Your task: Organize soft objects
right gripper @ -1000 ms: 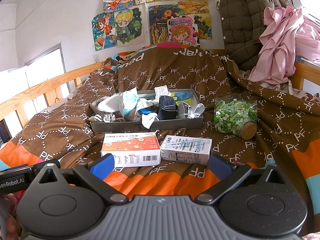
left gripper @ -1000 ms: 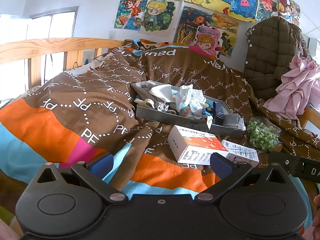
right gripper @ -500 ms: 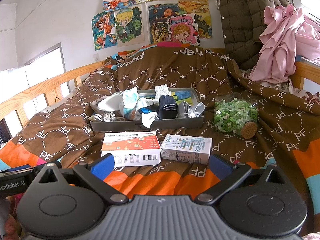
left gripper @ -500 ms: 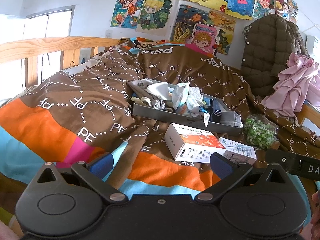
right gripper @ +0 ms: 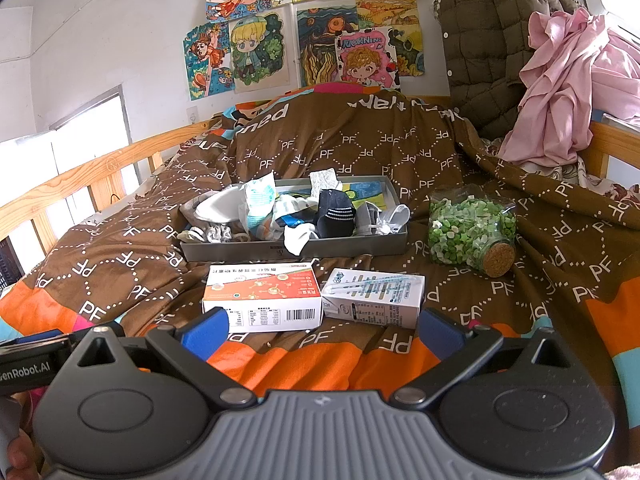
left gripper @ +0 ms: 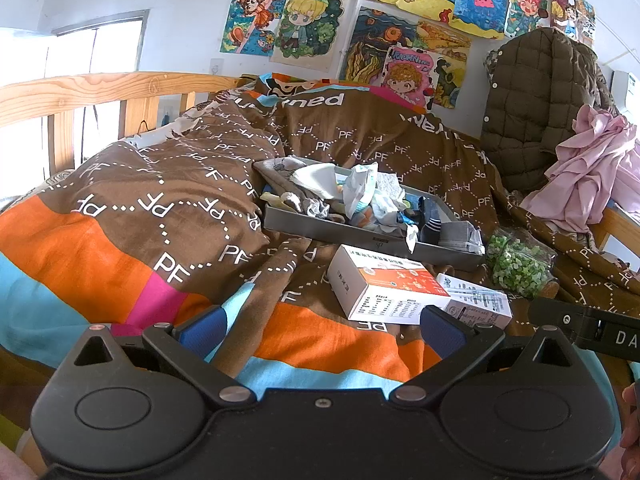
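A grey tray (right gripper: 240, 249) (left gripper: 320, 230) sits mid-bed, heaped with several socks, among them a dark striped sock (right gripper: 336, 214) and white ones (right gripper: 298, 238), plus a crumpled wrapper (right gripper: 260, 196). My right gripper (right gripper: 322, 328) hovers open over the orange stripe of the blanket, well short of the tray. My left gripper (left gripper: 320, 330) is open too, low at the bed's near edge, left of the tray. Neither holds anything.
Two cartons lie in front of the tray: an orange-white box (right gripper: 262, 294) (left gripper: 388, 288) and a white box (right gripper: 374, 296). A corked jar of green beads (right gripper: 470, 230) lies to the right. A wooden rail (left gripper: 80, 92) runs left; a pink garment (right gripper: 560, 88) and brown jacket (right gripper: 480, 40) hang at right.
The left wrist view has shifted slightly, with the tray and boxes sitting a little lower and more central. The right gripper has barely moved. Both stay open.
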